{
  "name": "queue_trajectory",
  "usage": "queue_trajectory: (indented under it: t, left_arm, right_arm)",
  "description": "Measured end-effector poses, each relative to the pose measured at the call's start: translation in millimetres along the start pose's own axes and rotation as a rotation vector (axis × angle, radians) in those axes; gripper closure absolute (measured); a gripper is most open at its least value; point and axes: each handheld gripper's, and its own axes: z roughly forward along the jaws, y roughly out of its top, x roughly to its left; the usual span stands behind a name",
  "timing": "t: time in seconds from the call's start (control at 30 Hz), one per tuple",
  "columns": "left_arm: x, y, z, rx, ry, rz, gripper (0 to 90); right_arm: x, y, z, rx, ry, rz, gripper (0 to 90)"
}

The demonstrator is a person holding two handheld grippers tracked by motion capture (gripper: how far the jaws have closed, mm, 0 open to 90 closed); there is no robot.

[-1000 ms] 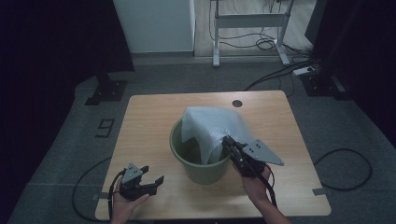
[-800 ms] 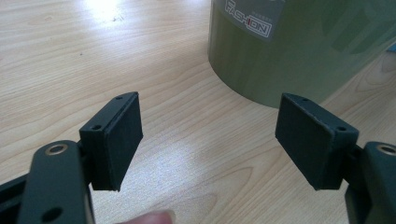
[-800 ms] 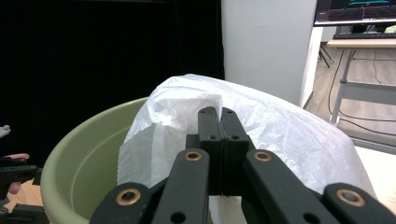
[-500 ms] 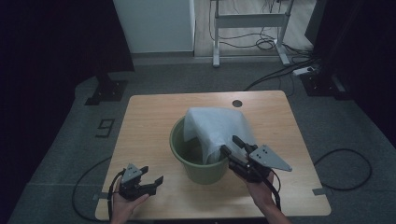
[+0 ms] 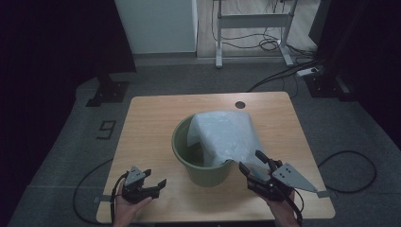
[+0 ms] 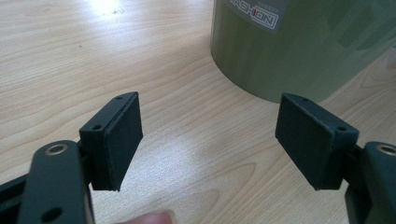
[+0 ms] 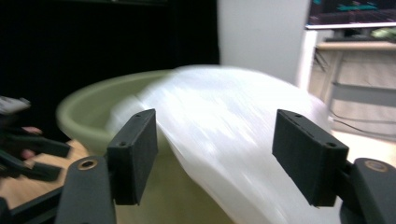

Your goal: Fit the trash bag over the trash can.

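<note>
Lying beyond right hand-held gripper (image 5: 253, 164): bag (image 5: 227, 137).

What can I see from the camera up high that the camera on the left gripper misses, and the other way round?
High view alone: the whole wooden table, the white plastic bag draped over the bucket's rim, and the right gripper, jaws apart, just opened, nothing between them. Left gripper view alone: the printed label on the bucket's side and the pads close up. Both: the green bucket, the tabletop, and the open left gripper.
</note>
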Motion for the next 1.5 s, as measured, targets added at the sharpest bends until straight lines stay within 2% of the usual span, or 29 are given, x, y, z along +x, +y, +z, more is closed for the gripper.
queue_trajectory:
  t: [0.07, 0.23, 0.3, 0.33, 0.4, 0.47, 0.57, 0.67, 0.7, 0.77, 0.8, 0.87, 1.03, 1.2, 1.33, 1.5]
  left_arm:
    - [-0.4, -0.1, 0.5, 0.003, 0.000, 0.002, 22.5]
    - [-0.6, -1.6, 3.5, 0.015, -0.002, 0.004, 22.6]
    - [-0.9, -1.9, 4.4, 0.017, -0.002, 0.004, 22.7]
    - [-1.2, -2.0, 5.1, 0.018, -0.003, 0.004, 22.6]
    - [-1.6, -2.4, 5.8, 0.022, -0.005, 0.007, 22.7]
    - [-1.8, -2.9, 5.9, 0.025, -0.005, 0.010, 22.7]
    - [-0.9, -3.1, 5.3, 0.022, -0.005, 0.006, 22.7]
    - [1.1, -4.0, 6.1, 0.021, -0.006, -0.002, 22.8]
    - [1.0, -4.3, 6.7, 0.023, -0.007, -0.001, 22.8]
    - [0.0, -4.8, 8.1, 0.030, -0.011, 0.005, 22.8]
    - [-0.3, -4.7, 8.5, 0.032, -0.013, 0.007, 22.8]
    - [-0.3, -4.2, 8.8, 0.029, -0.016, 0.009, 22.7]
    - [0.6, -3.9, 7.0, 0.015, -0.016, 0.004, 22.8]
    - [-0.2, -2.1, 1.8, -0.003, -0.020, 0.002, 22.9]
    - [-3.7, 3.1, -4.3, -0.028, -0.019, 0.011, 22.9]
    - [-14.3, 15.1, -17.3, -0.078, -0.028, 0.027, 23.1]
  right_arm:
    - [-8.1, -12.7, -3.4, 0.021, -0.015, 0.011, 28.6]
    - [-32.0, -45.2, -5.1, 0.098, -0.097, 0.047, 22.3]
    - [-38.0, -54.5, -3.9, 0.113, -0.113, 0.055, 21.1]
    - [-40.9, -59.5, -2.4, 0.124, -0.122, 0.053, 20.5]
    - [-47.7, -70.5, 3.9, 0.156, -0.159, 0.015, 20.3]
    - [-57.6, -81.2, 10.1, 0.198, -0.189, 0.050, 22.3]
    - [-68.6, -93.7, 14.0, 0.233, -0.265, 0.076, 31.5]
    - [-76.9, -100.4, 13.3, 0.264, -0.313, 0.120, 52.2]
    - [-80.4, -101.2, 12.7, 0.281, -0.337, 0.151, 59.1]
    - [-85.2, -100.4, 11.2, 0.280, -0.349, 0.181, 73.9]
    - [-87.6, -98.1, 10.3, 0.272, -0.360, 0.181, 79.7]
    - [-91.4, -92.4, 8.6, 0.244, -0.353, 0.194, 88.0]
    - [-96.7, -64.1, 4.8, 0.149, -0.340, 0.193, 88.9]
    - [-93.4, -21.6, 0.0, 0.024, -0.318, 0.174, 88.9]
    - [-85.7, 14.6, -2.0, -0.081, -0.284, 0.160, 88.9]
    - [-69.7, 50.4, -1.7, -0.158, -0.222, 0.134, 88.8]
